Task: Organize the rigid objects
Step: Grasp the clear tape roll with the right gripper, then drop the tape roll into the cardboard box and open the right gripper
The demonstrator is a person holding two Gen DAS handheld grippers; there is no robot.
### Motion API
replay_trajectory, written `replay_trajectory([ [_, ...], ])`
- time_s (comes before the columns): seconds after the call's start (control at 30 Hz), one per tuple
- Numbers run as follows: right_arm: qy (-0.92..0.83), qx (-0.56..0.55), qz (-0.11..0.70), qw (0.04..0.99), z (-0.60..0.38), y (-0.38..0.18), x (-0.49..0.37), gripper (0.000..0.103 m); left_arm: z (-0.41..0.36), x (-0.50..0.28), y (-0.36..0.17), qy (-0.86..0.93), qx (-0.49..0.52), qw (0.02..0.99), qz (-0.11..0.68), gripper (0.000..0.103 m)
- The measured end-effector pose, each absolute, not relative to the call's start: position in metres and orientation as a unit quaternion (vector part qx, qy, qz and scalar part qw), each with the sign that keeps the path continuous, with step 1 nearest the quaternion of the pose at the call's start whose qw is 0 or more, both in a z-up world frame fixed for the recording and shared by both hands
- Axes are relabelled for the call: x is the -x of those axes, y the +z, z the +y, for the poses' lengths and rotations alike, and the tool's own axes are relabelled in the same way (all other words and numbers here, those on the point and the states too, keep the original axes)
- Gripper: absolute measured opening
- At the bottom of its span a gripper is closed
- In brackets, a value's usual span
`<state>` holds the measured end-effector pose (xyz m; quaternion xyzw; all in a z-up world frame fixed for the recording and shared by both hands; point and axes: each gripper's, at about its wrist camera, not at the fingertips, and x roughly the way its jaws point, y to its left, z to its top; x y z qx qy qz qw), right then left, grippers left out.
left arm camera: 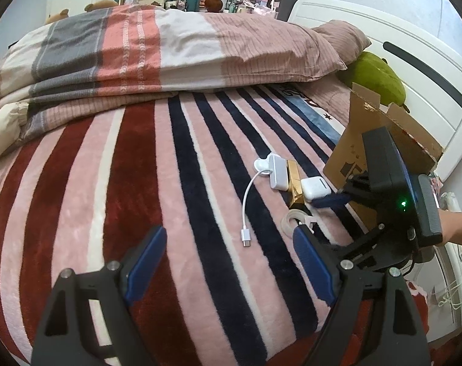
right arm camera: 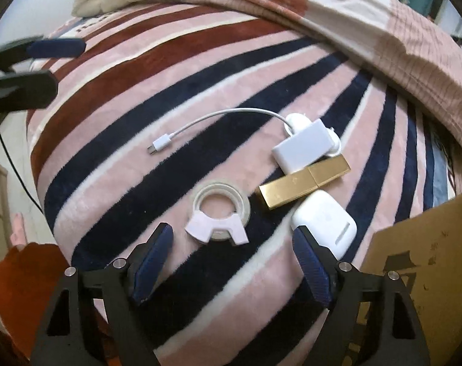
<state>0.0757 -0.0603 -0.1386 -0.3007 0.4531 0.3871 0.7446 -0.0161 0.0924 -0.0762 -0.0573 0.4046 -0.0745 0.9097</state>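
On the striped blanket lie a tape roll with a white dispenser [right arm camera: 220,213], a gold box [right arm camera: 304,181], a white earbud case [right arm camera: 325,222], and a white adapter [right arm camera: 304,145] with a cable ending in a plug [right arm camera: 159,145]. They also show in the left wrist view: adapter [left arm camera: 278,172], gold box [left arm camera: 295,183], earbud case [left arm camera: 314,187], tape roll [left arm camera: 293,221]. My right gripper [right arm camera: 231,236] is open, just short of the tape roll, its right finger beside the earbud case. My left gripper [left arm camera: 228,241] is open and empty over the blanket.
A cardboard box [left arm camera: 380,140] stands at the right by the objects and shows in the right wrist view [right arm camera: 420,262]. A folded quilt [left arm camera: 170,52] and pillow [left arm camera: 331,45] lie behind. A white headboard [left arm camera: 414,70] is at the right. The bed edge drops at the left in the right wrist view.
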Motion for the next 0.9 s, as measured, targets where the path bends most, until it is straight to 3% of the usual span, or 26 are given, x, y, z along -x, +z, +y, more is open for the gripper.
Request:
replay_trajectory([
  [0.07,0.403,0.291,0.450,0.742,-0.059,-0.138,-0.074,0.046,0.093,0.016,-0.076,-0.072,0.056,0.909,0.407,0.083],
  [0.13,0.411,0.285,0.451,0.740,-0.057,-0.138,-0.073,0.035,0.092,0.017,-0.075,-0.070,0.060,0.907,0.410,0.083],
  [0.33,0.428,0.282,0.414,0.753,-0.051,-0.112,-0.056,0.035,0.082,0.017,-0.048,-0.091,0.066,0.905,0.411,0.083],
  [0.5,0.465,0.254,0.339,0.777,-0.056,-0.040,-0.030,0.035,0.053,0.010,-0.005,-0.137,0.069,0.907,0.393,0.082],
  [0.73,0.469,0.220,0.269,0.812,-0.101,0.029,-0.020,0.035,-0.016,-0.031,0.044,-0.226,0.068,0.893,0.384,0.048],
  [0.9,0.429,0.199,0.261,0.841,-0.154,0.045,-0.042,0.035,-0.076,-0.068,0.055,-0.261,0.040,0.881,0.393,0.043],
])
